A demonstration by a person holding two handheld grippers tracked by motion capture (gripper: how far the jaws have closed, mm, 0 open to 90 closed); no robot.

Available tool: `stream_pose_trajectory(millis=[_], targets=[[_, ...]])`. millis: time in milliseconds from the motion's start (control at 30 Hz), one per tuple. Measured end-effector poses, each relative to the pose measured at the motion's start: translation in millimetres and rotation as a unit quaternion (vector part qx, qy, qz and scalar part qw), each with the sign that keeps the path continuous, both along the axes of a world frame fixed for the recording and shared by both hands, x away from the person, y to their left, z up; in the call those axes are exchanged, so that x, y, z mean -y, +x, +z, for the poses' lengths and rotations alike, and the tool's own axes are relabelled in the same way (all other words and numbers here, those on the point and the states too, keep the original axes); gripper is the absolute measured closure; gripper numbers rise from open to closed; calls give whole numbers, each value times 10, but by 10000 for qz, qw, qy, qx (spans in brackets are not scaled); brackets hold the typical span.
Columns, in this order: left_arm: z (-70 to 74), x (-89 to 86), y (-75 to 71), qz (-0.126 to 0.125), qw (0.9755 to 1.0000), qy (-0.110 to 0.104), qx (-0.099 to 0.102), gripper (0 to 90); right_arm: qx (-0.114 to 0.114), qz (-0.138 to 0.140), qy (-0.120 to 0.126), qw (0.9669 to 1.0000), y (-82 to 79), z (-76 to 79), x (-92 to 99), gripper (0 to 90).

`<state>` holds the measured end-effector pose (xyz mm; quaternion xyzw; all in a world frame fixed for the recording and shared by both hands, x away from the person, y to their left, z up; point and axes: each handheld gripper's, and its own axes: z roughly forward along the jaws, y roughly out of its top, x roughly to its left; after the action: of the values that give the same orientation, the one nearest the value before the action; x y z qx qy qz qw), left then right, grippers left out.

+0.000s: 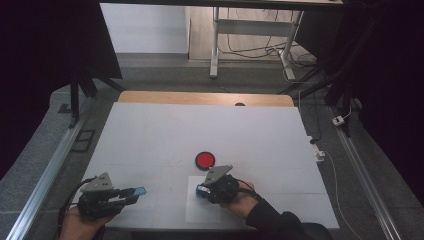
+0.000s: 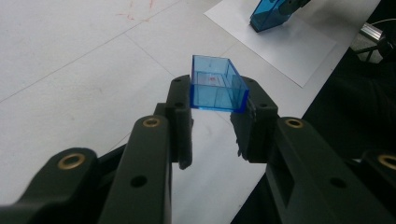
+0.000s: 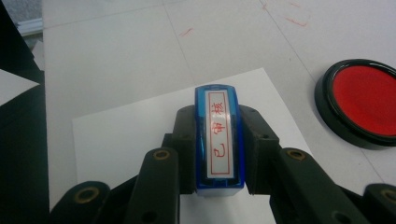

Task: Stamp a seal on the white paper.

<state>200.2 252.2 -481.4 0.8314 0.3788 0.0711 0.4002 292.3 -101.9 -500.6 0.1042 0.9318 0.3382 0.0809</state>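
Left tongs point(image 2: 218, 105) clamped on a clear blue cap point(image 2: 217, 85) above the white desk point(image 2: 70, 56).

The two black jaws rise from the bottom edge and press on the cap's two sides, one from each side, holding it just clear of the desk with its open, hollow side turned toward the camera. A small reddish mark shows through its far wall. Thin seams cross the desk and faint red scribbles lie near the top edge. Farther off, at the upper right, a white sheet of paper point(image 2: 299, 44) lies on the desk, and a second blue piece point(image 2: 266, 17) stands tilted on it, gripped from above by the other tongs point(image 2: 292, 5). A dark sleeve point(image 2: 359, 93) fills the right side beyond the desk edge.
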Motion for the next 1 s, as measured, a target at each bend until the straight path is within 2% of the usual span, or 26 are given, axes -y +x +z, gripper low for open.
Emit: stream_pose_trajectory(millis=[133, 333, 533, 633, 767, 900, 1000], targets=[[0, 1, 1, -1, 10000, 2, -2, 692, -43, -21, 33, 10000, 11, -5, 5, 710], [-2, 2, 3, -8, 10000, 3, -15, 692, -463, -89, 268, 9985, 115, -24, 60, 710], [-1, 3, 1, -11, 10000, 5, -11, 692, -773, -169, 474, 9957, 177, -44, 95, 710], [-2, 2, 3, -12, 10000, 2, -15, 692, -685, -137, 408, 9967, 162, -39, 87, 710], [-2, 2, 3, -14, 10000, 4, -14, 691, -377, -69, 266, 9989, 97, -30, 58, 709], [-1, 3, 2, -12, 10000, 6, -11, 692, -142, -18, 154, 9998, 44, -22, 29, 708], [-1, 0, 2, -8, 10000, 0, -9, 692, -210, -43, 158, 9996, 52, -16, 32, 708]])
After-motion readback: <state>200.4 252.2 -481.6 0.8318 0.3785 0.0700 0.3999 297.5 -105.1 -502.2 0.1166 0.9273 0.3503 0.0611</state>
